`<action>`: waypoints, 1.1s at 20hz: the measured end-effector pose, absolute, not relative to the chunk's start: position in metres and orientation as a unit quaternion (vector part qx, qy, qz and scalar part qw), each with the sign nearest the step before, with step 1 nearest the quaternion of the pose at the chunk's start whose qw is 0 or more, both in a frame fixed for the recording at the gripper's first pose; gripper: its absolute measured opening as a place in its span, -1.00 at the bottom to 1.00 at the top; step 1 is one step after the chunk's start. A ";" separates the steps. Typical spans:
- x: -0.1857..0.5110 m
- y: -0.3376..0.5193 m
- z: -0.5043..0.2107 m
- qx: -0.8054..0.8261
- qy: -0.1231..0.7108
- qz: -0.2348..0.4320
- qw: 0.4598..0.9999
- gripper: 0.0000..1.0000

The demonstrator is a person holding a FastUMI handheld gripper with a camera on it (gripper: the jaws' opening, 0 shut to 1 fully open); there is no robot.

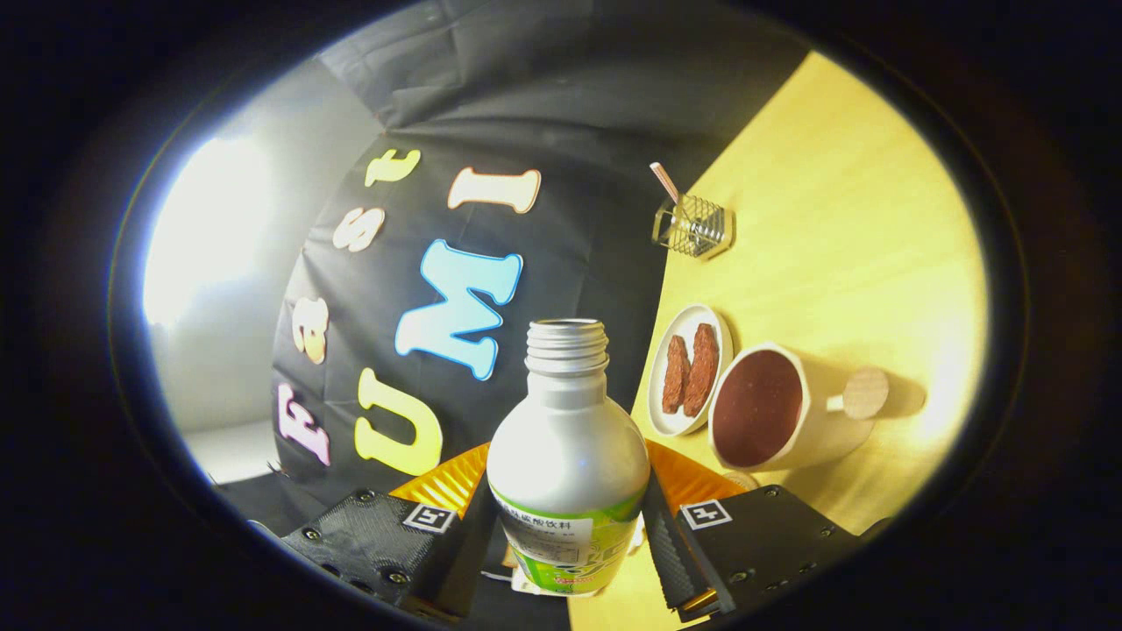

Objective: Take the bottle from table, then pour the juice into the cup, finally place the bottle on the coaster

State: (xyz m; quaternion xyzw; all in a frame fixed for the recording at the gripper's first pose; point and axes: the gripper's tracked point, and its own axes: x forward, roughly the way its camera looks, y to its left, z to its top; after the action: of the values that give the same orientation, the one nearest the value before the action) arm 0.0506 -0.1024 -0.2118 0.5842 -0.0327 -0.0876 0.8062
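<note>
- The claw [568, 535] is closed on the bottle [565, 447], one black finger pressing each side of its lower body
- The bottle is silver with a green label low down; its threaded neck is uncapped and points away from the camera, between and beyond the fingers
- The whole view is rolled, so the yellow wooden bench [841, 245] runs up one side and the black cloth wall fills the space behind the bottle
- The cup [771, 407] is white, stands on the bench just beside the bottle's shoulder and is full of dark reddish-brown liquid; its mouth faces the camera
- A round wooden disc [865, 392] lies against the far side of the cup; whether this is the coaster or a part of the cup I cannot tell
- A small white plate [692, 320] with two brown pieces of food [691, 370] touches the cup's rim
- Farther along the bench, near the cloth wall, a wire holder [694, 228] carries a single stick
</note>
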 end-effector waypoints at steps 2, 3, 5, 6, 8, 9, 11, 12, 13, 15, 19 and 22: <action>0.051 -0.104 -0.205 0.526 -0.016 -0.099 0.845 0.56; 0.052 -0.103 -0.203 0.489 -0.008 -0.106 0.866 0.56; 0.052 -0.099 -0.194 0.429 0.000 -0.109 0.897 0.56; 0.052 -0.096 -0.190 0.409 0.002 -0.109 0.906 0.56; 0.053 -0.087 -0.183 0.377 0.008 -0.104 0.920 0.56; 0.053 -0.082 -0.181 0.360 0.011 -0.104 0.927 0.56; 0.053 -0.077 -0.181 0.314 0.024 -0.108 0.943 0.56; 0.054 -0.075 -0.181 0.288 0.028 -0.110 0.951 0.56; 0.056 -0.071 -0.180 0.260 0.033 -0.113 0.958 0.56; 0.058 -0.067 -0.181 0.200 0.041 -0.123 0.971 0.56; 0.056 -0.069 -0.168 0.022 0.042 -0.155 0.987 0.56; 0.054 -0.061 -0.154 -0.072 0.017 -0.159 0.985 0.57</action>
State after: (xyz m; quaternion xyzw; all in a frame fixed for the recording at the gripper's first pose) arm 0.0544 -0.0612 -0.1544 -0.0717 0.0169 -0.1588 0.9846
